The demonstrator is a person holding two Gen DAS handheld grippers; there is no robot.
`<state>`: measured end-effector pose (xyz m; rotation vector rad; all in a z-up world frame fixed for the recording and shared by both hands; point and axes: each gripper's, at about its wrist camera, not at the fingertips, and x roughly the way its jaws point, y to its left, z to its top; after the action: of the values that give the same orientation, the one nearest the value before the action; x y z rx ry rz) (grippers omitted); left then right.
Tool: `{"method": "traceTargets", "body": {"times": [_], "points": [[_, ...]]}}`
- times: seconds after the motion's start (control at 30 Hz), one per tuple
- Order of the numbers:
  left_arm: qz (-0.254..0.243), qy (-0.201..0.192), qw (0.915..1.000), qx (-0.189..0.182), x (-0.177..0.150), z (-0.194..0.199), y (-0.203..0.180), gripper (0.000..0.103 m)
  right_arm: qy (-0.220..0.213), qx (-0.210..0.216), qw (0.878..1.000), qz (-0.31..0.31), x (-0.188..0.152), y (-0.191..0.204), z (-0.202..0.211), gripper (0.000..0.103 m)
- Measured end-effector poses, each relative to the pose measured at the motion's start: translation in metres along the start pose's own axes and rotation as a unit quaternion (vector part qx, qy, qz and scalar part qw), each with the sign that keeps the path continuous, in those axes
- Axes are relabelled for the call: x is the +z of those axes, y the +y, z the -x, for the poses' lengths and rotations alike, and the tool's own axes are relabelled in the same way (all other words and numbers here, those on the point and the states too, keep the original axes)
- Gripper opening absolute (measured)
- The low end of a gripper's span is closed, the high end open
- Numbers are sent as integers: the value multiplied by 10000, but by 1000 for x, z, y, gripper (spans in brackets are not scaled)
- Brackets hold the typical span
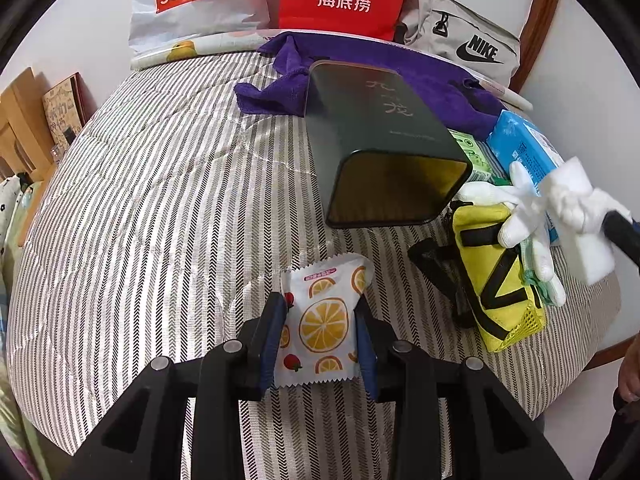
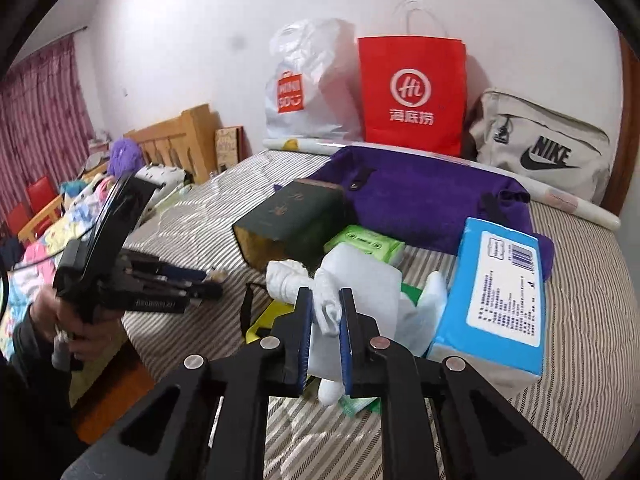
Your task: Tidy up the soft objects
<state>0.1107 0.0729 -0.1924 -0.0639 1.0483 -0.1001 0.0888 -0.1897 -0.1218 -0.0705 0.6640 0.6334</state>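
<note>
My left gripper (image 1: 320, 332) is shut on a white packet printed with lemon slices (image 1: 322, 320), held over the striped bedspread (image 1: 160, 200). Ahead of it a dark green box (image 1: 380, 140) lies on its side with its open end toward me. At the right edge of the left wrist view my right gripper (image 1: 624, 236) holds a white glove (image 1: 524, 220) against a white foam block (image 1: 580, 220). In the right wrist view the right gripper (image 2: 326, 304) is shut on that white glove (image 2: 326, 308), above a yellow pouch (image 2: 268, 316).
A blue tissue pack (image 2: 500, 288), a green wipes pack (image 2: 364, 244) and a purple towel (image 2: 420, 196) lie at the right. Shopping bags (image 2: 412, 92) and a grey Nike bag (image 2: 544, 148) stand against the wall. A person's hand (image 2: 72, 320) holds the left gripper (image 2: 200, 284).
</note>
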Motion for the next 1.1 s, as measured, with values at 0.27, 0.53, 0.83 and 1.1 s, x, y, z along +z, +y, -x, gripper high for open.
{"method": "traceTargets", "body": {"times": [0.27, 0.53, 0.83, 1.1], "points": [[-24, -10, 10000, 20, 0, 0, 0, 33, 387, 100, 9988, 295, -18, 12, -19, 17], [-55, -6, 10000, 40, 0, -1, -1, 33, 447, 688, 9959, 368, -19, 32, -26, 14], [-54, -7, 10000, 36, -1, 0, -2, 33, 214, 877, 9959, 65, -9, 30, -22, 7], [-67, -1, 10000, 43, -1, -1, -3, 34, -209, 612, 9972, -382, 10, 7, -6, 7]]}}
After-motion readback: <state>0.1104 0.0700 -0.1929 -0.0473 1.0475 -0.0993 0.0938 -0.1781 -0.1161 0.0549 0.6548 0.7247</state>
